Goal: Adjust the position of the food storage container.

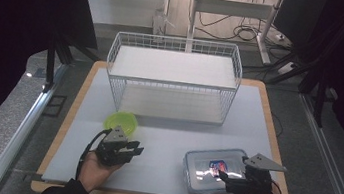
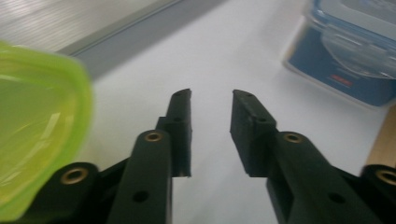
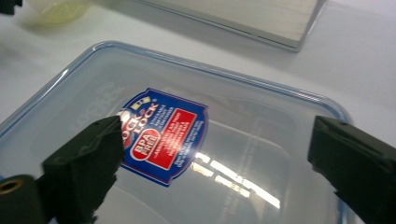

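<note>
Clear-lidded box (image 1: 211,171) under wide right tool (image 3: 215,154); left tool (image 2: 211,119) part-open, empty.

Hand-held gripper (image 2: 211,100) jaws apart over white table (image 2: 219,51); green bowl (image 2: 32,126) left; blue container (image 2: 348,51) upper right

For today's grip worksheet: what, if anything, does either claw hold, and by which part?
Nothing is held. The left claw stands open beside the green bowl; the right claw is open over the container lid.
</note>
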### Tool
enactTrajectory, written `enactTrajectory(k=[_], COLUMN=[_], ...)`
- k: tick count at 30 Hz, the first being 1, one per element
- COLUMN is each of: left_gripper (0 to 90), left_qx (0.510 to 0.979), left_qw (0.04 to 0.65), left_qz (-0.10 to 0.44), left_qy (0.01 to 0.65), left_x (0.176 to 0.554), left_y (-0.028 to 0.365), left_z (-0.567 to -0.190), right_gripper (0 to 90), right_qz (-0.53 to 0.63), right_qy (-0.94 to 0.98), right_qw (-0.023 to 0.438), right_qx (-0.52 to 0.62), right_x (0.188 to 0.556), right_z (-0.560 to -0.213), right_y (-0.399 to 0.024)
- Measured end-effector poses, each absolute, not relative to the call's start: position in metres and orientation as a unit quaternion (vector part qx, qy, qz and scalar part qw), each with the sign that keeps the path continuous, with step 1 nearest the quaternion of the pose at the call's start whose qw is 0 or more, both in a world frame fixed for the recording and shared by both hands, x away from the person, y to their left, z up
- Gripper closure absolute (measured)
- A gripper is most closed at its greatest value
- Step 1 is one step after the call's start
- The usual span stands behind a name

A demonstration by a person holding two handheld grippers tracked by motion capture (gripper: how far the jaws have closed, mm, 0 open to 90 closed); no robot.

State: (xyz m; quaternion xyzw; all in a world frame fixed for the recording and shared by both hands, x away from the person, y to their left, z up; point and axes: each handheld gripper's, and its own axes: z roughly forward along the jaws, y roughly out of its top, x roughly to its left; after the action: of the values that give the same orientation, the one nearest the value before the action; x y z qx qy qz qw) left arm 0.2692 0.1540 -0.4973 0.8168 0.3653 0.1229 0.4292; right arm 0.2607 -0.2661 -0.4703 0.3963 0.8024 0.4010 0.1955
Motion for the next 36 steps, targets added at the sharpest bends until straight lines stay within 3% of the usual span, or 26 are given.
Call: enactTrajectory(k=[4,6,9,10,11,12,13,14,15,19,24,29,36], left_gripper=[59.7,56.4,57.5,57.5,62.3,62.3,68.3,72.7,72.7,87.2,89.0,88.0,87.2], left_qx=[0.824,0.826,0.827,0.828,0.829,0.831,0.834,0.834,0.835,0.84,0.848,0.854,0.855], left_qw=[0.432,0.439,0.449,0.452,0.455,0.457,0.462,0.462,0.465,0.472,0.465,0.455,0.446], left_qz=[0.121,0.116,0.108,0.105,0.101,0.097,0.086,0.086,0.08,0.051,0.038,0.032,0.022], left_qy=[0.346,0.334,0.32,0.315,0.308,0.302,0.289,0.289,0.282,0.263,0.251,0.252,0.265], left_x=[0.263,0.261,0.257,0.255,0.253,0.252,0.249,0.249,0.248,0.243,0.238,0.235,0.237], left_y=[0.139,0.131,0.121,0.116,0.112,0.108,0.098,0.098,0.094,0.075,0.057,0.045,0.041], left_z=[-0.5,-0.501,-0.501,-0.501,-0.501,-0.501,-0.501,-0.501,-0.501,-0.503,-0.509,-0.515,-0.518], right_gripper=[14.7,24.2,45.9,45.9,56.8,56.8,67.1,67.1,72.0,88.4,90.0,90.0,90.0], right_qz=[0.4,0.403,0.404,0.404,0.402,0.402,0.397,0.397,0.394,0.374,0.349,0.327,0.319], right_qy=[0.797,0.792,0.791,0.791,0.792,0.792,0.792,0.792,0.792,0.788,0.782,0.795,0.796], right_qw=[0.2,0.204,0.2,0.2,0.197,0.197,0.199,0.199,0.202,0.221,0.232,0.194,0.179], right_qx=[0.406,0.41,0.413,0.413,0.415,0.415,0.418,0.418,0.42,0.435,0.461,0.473,0.481], right_x=[0.261,0.26,0.26,0.26,0.261,0.261,0.261,0.261,0.261,0.26,0.258,0.253,0.246], right_z=[-0.467,-0.464,-0.46,-0.46,-0.458,-0.458,-0.456,-0.456,-0.455,-0.453,-0.457,-0.471,-0.475], right_y=[-0.271,-0.276,-0.285,-0.285,-0.291,-0.291,-0.297,-0.297,-0.301,-0.315,-0.331,-0.333,-0.333])
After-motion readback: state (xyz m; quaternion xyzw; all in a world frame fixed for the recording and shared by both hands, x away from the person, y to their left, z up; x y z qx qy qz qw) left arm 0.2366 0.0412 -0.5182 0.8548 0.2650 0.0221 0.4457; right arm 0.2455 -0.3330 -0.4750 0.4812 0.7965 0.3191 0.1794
